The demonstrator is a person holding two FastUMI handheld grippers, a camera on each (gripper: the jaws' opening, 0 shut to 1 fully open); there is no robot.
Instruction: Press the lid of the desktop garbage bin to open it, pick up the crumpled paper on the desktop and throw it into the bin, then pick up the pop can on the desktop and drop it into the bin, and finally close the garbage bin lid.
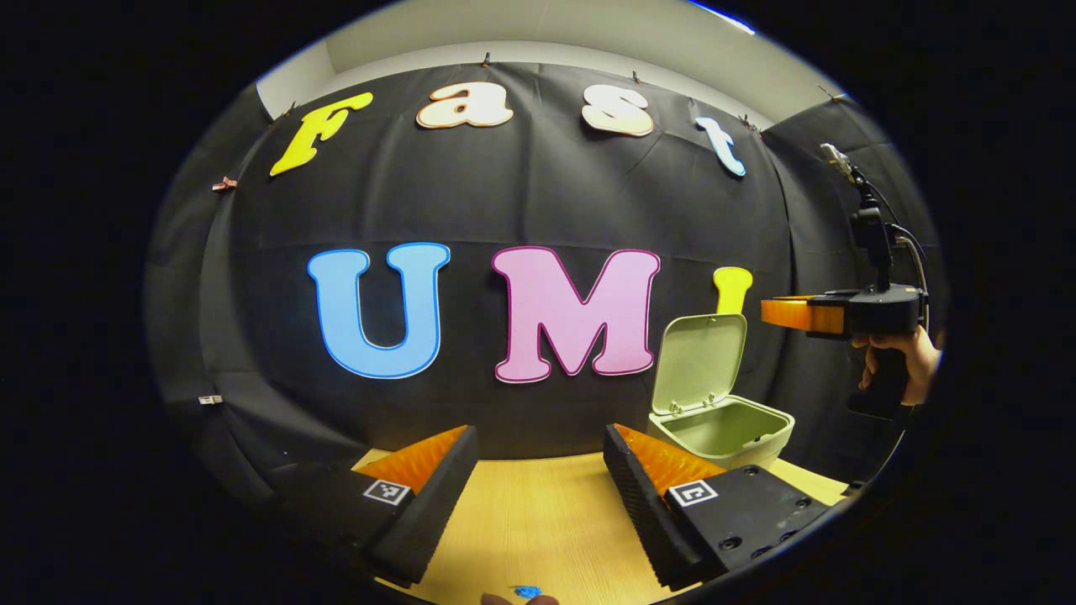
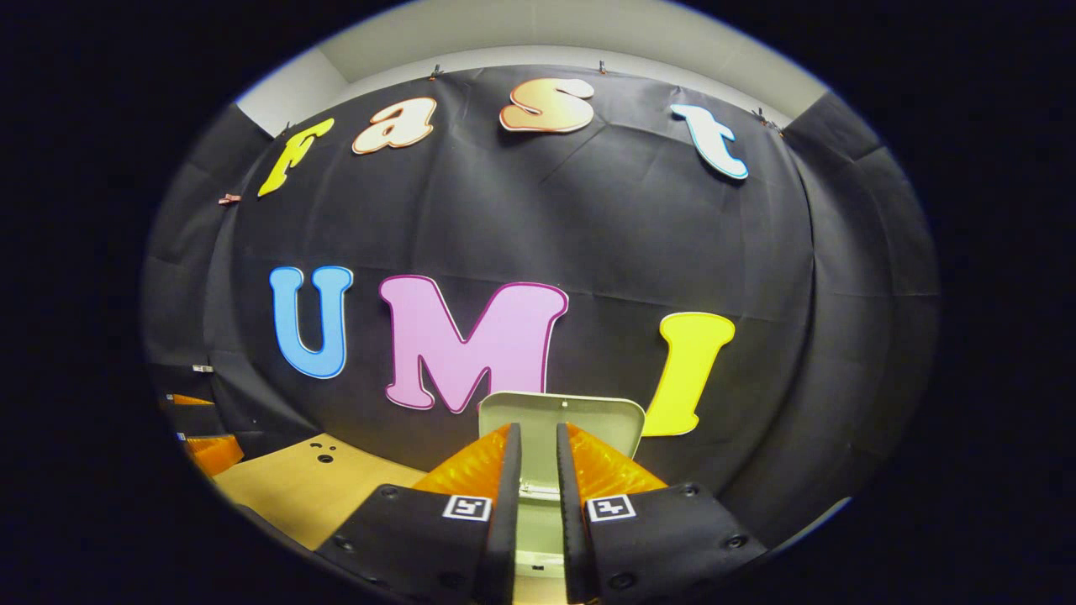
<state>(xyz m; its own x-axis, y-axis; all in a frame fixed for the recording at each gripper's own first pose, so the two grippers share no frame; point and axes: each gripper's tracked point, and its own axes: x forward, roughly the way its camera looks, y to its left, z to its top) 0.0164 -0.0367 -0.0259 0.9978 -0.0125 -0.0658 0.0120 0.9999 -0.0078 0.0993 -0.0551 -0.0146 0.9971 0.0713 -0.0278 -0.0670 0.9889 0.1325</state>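
— Two sets of tongs on my feeds. My left tongs are spread wide with nothing between them, low over the pale wooden table.

— And the bin?

— From the left gripper view, the pale green plastic desktop garbage bin stands on the table ahead and to the right of my left tongs, near the black cloth wall. Its flat green hinged lid is raised, roughly upright, and I can see into the hollow.

— Your right tongs?

— A hand holds my right tongs level, above the bin and just right of the lid's top edge. In the right gripper view they are nearly closed, a narrow gap left, gripping nothing; the lid sits straight ahead beyond the tips.
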